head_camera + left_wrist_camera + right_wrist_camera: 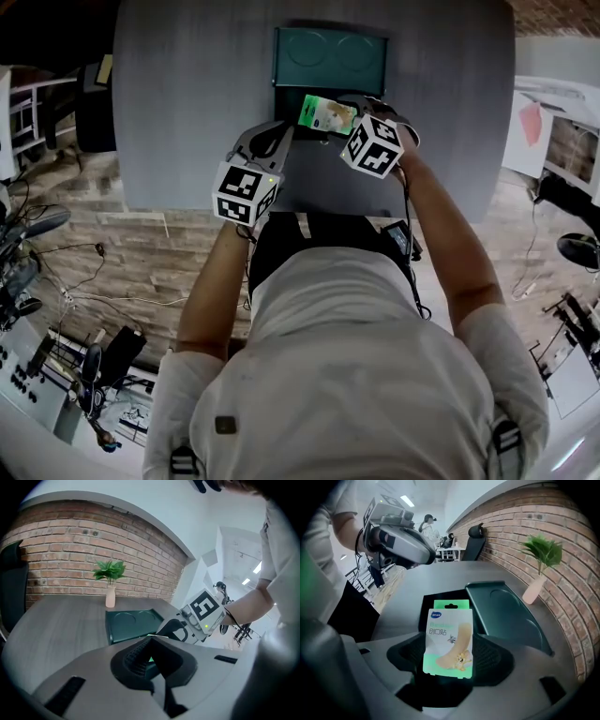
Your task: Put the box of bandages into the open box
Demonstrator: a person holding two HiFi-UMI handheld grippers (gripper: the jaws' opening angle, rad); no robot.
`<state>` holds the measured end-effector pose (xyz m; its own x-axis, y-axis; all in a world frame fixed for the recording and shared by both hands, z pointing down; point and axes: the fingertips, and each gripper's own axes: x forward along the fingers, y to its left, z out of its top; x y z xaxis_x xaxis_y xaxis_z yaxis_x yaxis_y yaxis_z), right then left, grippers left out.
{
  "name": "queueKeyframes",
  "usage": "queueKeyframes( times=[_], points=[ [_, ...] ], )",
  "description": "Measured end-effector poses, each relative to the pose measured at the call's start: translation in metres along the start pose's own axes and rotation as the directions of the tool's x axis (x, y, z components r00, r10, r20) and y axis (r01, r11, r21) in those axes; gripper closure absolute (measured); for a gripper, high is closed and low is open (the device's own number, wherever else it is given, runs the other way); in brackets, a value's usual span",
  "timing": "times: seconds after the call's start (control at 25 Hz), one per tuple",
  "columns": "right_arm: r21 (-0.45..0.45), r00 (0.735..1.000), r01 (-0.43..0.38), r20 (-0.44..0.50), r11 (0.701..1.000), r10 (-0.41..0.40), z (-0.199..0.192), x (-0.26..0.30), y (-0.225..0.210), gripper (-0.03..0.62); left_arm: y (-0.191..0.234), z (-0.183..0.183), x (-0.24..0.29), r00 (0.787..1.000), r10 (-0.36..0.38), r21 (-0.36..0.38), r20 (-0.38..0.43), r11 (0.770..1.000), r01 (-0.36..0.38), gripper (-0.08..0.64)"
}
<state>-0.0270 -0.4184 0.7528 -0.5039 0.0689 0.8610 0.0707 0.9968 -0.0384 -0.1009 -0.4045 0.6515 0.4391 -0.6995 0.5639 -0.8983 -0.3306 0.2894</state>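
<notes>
Above table (187, 112), right hand-held gripper (449, 660) clamps bandage box (447, 634).

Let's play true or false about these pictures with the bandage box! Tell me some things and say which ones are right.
1. The right gripper holds the box of bandages. True.
2. The box of bandages already lies inside the open box. False: it is held up in the right gripper's jaws.
3. A little plant in a vase stands on the table. True.
4. The left gripper holds a second box. False: its jaws are apart with nothing between them.
5. The open box is bright red. False: it is dark green.
</notes>
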Motion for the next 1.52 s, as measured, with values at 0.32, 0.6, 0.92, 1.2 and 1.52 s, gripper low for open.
queueKeyframes(
  times=[0.32,0.6,0.92,1.2,1.52],
  points=[
    [-0.03,0.999,-0.002,-0.039,1.0,0.001,-0.006,0.019,-0.001,0.291,0.001,-0.007,0.002,1.0,-0.001,-0.004,-0.022,1.0,0.001,0.545],
    [-0.035,0.999,-0.001,-0.04,0.999,0.0,-0.007,0.021,0.001,0.291,-0.003,-0.004,0.001,1.0,-0.006,-0.001,-0.022,1.0,0.006,0.545],
    [-0.027,1.0,0.014,-0.018,1.0,-0.014,-0.004,0.021,-0.003,0.291,-0.003,-0.007,-0.002,1.0,-0.004,0.004,-0.026,1.0,0.004,0.545],
    [-0.011,0.999,0.042,-0.009,0.999,-0.042,0.001,0.015,-0.002,0.291,-0.002,-0.009,-0.009,1.0,-0.003,0.006,-0.016,1.0,0.003,0.545],
    [0.059,0.992,0.092,0.085,0.994,-0.097,0.025,-0.02,0.009,0.363,-0.009,-0.002,-0.03,1.0,-0.006,0.035,0.015,0.999,0.006,0.545]
  ],
)
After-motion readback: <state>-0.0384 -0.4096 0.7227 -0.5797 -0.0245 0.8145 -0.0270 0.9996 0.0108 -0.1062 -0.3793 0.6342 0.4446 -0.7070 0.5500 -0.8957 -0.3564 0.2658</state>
